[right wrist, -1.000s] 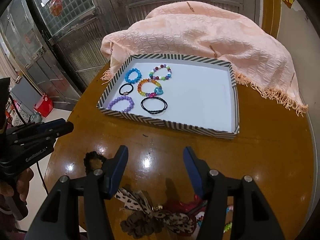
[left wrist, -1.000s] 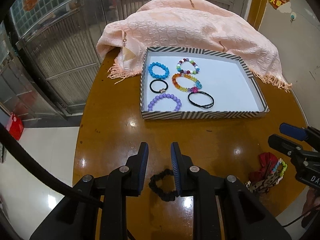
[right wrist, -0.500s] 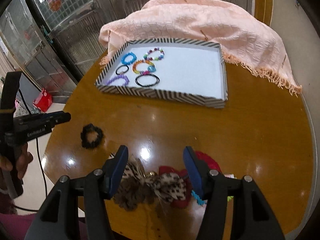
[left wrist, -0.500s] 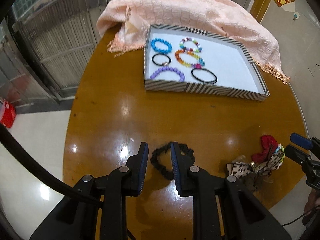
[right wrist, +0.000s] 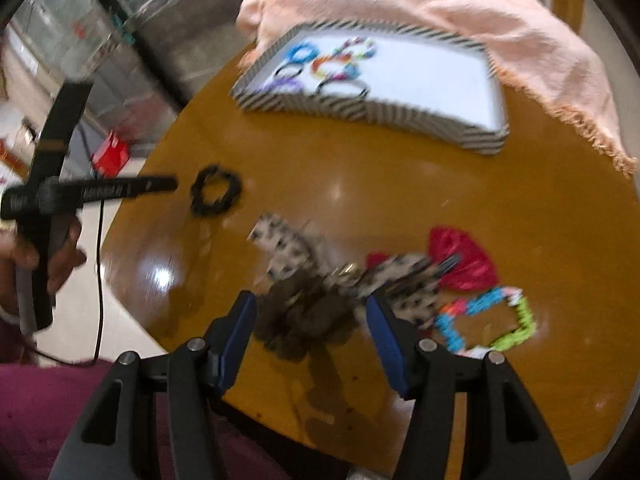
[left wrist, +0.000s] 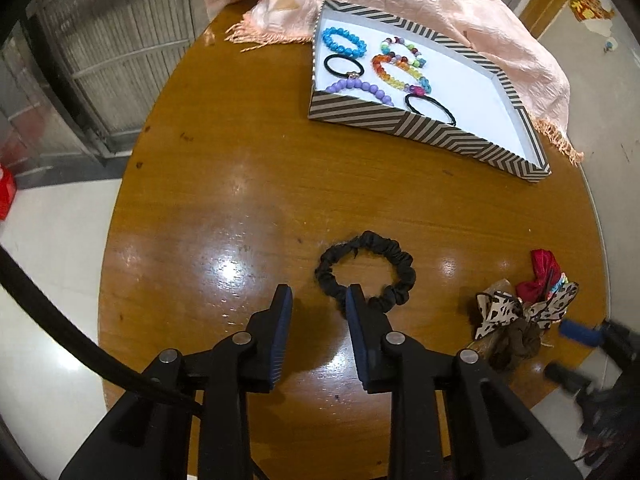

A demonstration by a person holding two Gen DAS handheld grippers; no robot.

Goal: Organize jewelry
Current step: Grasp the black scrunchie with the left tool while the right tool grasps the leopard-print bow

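Observation:
A black scrunchie (left wrist: 366, 272) lies flat on the round wooden table (left wrist: 248, 184), just ahead and right of my open, empty left gripper (left wrist: 318, 300); it also shows in the right wrist view (right wrist: 215, 190). A striped tray (left wrist: 400, 122) holds several bead bracelets and black hair ties. My right gripper (right wrist: 310, 312) is open over a pile of hair accessories: a leopard bow and brown scrunchie (right wrist: 312, 296), a red scrunchie (right wrist: 464, 256) and a colourful band (right wrist: 488, 318). The pile also shows in the left wrist view (left wrist: 524, 312).
A peach scarf (left wrist: 420, 4) is draped behind the tray. The table edge is close to both grippers. A metal gate (left wrist: 108, 40) stands behind the table on the left. The right wrist view is blurred.
Both grippers have pulled back toward the table's near edge. The black scrunchie, between the left fingers before, now lies free ahead of them. The right gripper now sits over the accessory pile.

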